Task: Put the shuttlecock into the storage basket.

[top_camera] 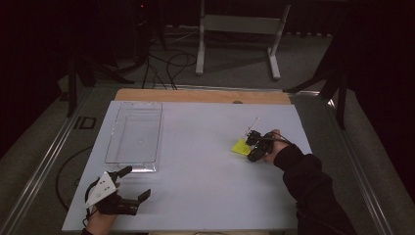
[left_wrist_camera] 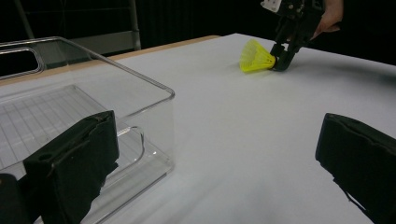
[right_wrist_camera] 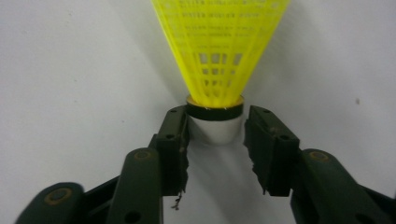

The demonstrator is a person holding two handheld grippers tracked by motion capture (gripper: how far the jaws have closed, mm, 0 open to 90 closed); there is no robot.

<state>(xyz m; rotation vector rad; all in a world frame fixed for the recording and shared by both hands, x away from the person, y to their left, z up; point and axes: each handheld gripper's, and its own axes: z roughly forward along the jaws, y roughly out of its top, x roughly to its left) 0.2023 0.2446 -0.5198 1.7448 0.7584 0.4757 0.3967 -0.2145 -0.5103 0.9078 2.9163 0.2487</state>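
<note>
One yellow plastic shuttlecock [right_wrist_camera: 218, 51] lies on its side on the white table [top_camera: 205, 161], right half, well apart from the clear plastic bin [top_camera: 134, 134] on the left half. Skirt points away from the right gripper [right_wrist_camera: 215, 135], white cork base toward it.

Right gripper: jaws flank the cork base, one on each side. In the right gripper view the left pad sits against the black band and cork; the right pad is just beside it with a thin gap showing. So narrowed around the base, not fully clamped as far as I can tell. In the left gripper view the same gripper [left_wrist_camera: 282, 63] angles down onto the shuttlecock [left_wrist_camera: 256, 57], tips at table level. High view: right gripper [top_camera: 253, 147] touching the shuttlecock [top_camera: 240, 146], sleeve coming in from lower right.

Left gripper [top_camera: 133, 183]: jaws wide apart, nothing between them, parked near the front-left table corner, just in front of the bin [left_wrist_camera: 84, 107]. One jaw overlaps the bin's near wall in its own view.
</note>
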